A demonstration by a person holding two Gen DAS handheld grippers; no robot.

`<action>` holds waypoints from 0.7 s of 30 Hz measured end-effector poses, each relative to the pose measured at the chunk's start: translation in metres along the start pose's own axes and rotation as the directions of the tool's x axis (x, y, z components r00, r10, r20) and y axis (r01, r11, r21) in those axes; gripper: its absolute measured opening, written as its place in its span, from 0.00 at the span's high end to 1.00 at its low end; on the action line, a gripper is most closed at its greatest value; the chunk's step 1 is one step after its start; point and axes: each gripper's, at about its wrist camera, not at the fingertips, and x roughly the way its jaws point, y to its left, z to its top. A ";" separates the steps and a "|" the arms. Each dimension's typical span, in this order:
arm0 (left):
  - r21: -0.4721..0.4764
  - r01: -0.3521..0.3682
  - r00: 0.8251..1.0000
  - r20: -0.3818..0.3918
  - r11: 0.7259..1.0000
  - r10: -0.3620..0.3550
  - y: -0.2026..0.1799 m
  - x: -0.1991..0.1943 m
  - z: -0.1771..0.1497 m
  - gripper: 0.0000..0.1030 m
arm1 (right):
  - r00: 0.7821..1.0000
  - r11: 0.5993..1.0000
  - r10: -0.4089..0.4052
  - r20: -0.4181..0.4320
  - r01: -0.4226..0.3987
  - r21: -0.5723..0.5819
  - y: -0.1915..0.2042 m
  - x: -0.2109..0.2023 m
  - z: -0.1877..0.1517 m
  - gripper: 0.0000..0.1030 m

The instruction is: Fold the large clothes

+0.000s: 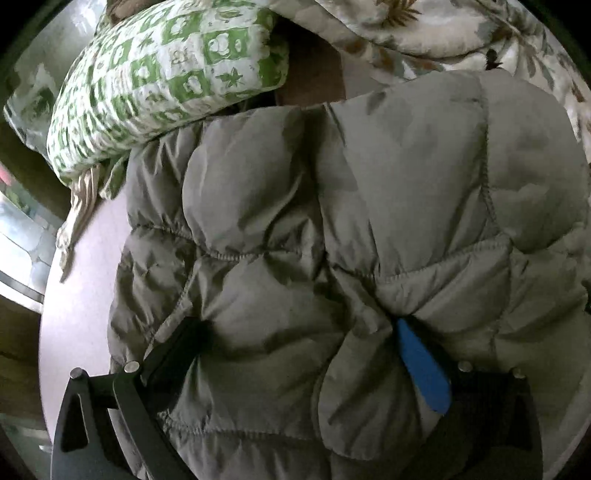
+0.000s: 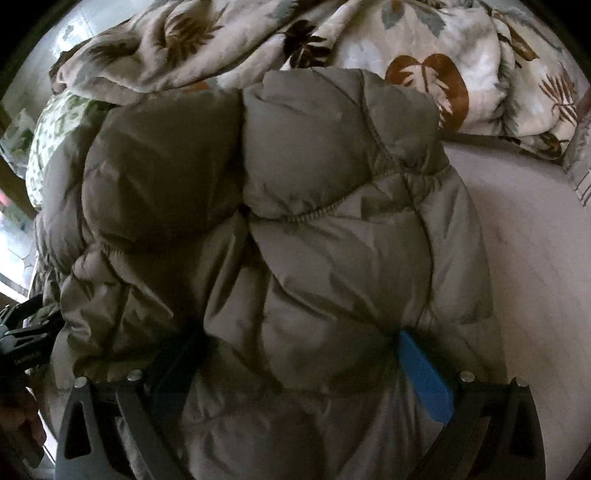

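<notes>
No readable writing or label is seen in either view.

In the left wrist view, a puffy grey-olive quilted down jacket (image 1: 332,229) is spread on a pale bed sheet (image 1: 77,295). A thick fold of it is bunched between the wide-set fingers of the left gripper (image 1: 299,343), one black and one blue-padded, and is pressed by both. A green-and-white patterned pillow (image 1: 166,81) is seen ahead to the left, a leaf-print duvet (image 1: 424,33) ahead.

In the right wrist view, the same jacket (image 2: 295,240), stitched in rounded panels, is gripped likewise by the right gripper (image 2: 299,347), its fingers wide apart around padding.
</notes>
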 end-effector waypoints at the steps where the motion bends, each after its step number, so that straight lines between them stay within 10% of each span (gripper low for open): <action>1: 0.001 -0.002 1.000 0.004 1.000 0.002 0.000 -0.001 0.001 0.00 | 1.000 1.000 -0.013 -0.005 0.013 -0.012 0.001 0.001 0.003 0.00; 11: -0.048 0.092 0.994 0.059 0.995 -0.089 0.034 -0.026 0.004 0.00 | 0.994 0.998 0.049 0.101 -0.044 -0.054 0.025 -0.049 0.036 0.00; 21: -0.060 0.114 0.993 0.040 0.992 -0.112 0.025 0.016 0.019 0.00 | 0.995 0.994 -0.088 -0.041 0.085 -0.066 0.050 0.036 0.052 0.00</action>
